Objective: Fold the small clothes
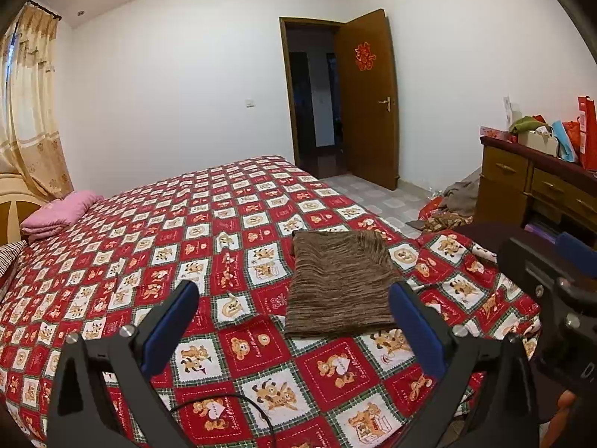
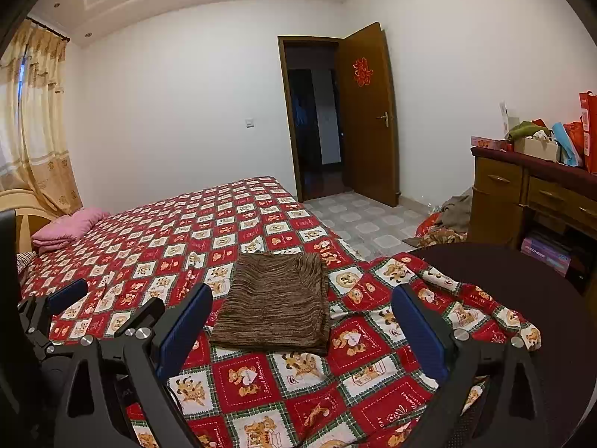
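Note:
A brown knitted garment point(image 1: 341, 283) lies folded into a flat rectangle on the red checked bedspread point(image 1: 186, 246); it also shows in the right wrist view point(image 2: 274, 304). My left gripper point(image 1: 294, 310) is open and empty, held above the bedspread just short of the garment's near edge. My right gripper point(image 2: 302, 317) is open and empty, also held back from the garment. The left gripper's fingers point(image 2: 67, 295) show at the left of the right wrist view. The right gripper's body point(image 1: 552, 291) shows at the right of the left wrist view.
A folded pink blanket point(image 1: 59, 214) lies at the far left of the bed. A dark round table point(image 2: 522, 298) stands at the right by the bed corner. A wooden dresser point(image 2: 530, 194) with bags stands further right. Clothes point(image 2: 447, 220) lie on the tiled floor near the open door point(image 2: 367, 115).

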### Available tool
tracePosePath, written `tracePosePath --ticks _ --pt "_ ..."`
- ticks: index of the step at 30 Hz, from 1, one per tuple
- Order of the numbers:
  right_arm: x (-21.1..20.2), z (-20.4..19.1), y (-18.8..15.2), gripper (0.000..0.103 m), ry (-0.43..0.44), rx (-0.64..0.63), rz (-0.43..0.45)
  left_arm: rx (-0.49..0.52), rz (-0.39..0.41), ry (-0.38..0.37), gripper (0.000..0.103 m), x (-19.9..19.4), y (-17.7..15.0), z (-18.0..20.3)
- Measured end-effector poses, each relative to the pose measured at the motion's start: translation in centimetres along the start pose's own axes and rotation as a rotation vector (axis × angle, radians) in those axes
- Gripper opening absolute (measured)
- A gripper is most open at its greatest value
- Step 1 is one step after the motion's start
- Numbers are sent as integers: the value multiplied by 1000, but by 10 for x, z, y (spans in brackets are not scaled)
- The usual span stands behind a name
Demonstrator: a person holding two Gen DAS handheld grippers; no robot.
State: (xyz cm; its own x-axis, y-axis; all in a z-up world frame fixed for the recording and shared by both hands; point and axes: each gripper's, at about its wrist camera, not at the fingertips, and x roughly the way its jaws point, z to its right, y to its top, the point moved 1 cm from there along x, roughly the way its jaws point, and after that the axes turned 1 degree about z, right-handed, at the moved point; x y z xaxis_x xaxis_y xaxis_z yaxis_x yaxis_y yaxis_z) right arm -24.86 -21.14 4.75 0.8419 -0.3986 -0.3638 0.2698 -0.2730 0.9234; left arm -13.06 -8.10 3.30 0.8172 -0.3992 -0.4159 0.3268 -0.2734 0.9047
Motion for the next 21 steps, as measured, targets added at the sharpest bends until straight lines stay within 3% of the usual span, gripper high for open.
tracePosePath --ticks 7,16,21 --pt "1 1 0 97 1 1 -6 -11 2 -6 103 0 0 -1" --pt "1 0 -1 97 4 9 -8 -36 14 -93 103 1 -1 -1" --pt "2 -1 -2 97 2 7 -7 -13 23 -52 103 0 0 3"
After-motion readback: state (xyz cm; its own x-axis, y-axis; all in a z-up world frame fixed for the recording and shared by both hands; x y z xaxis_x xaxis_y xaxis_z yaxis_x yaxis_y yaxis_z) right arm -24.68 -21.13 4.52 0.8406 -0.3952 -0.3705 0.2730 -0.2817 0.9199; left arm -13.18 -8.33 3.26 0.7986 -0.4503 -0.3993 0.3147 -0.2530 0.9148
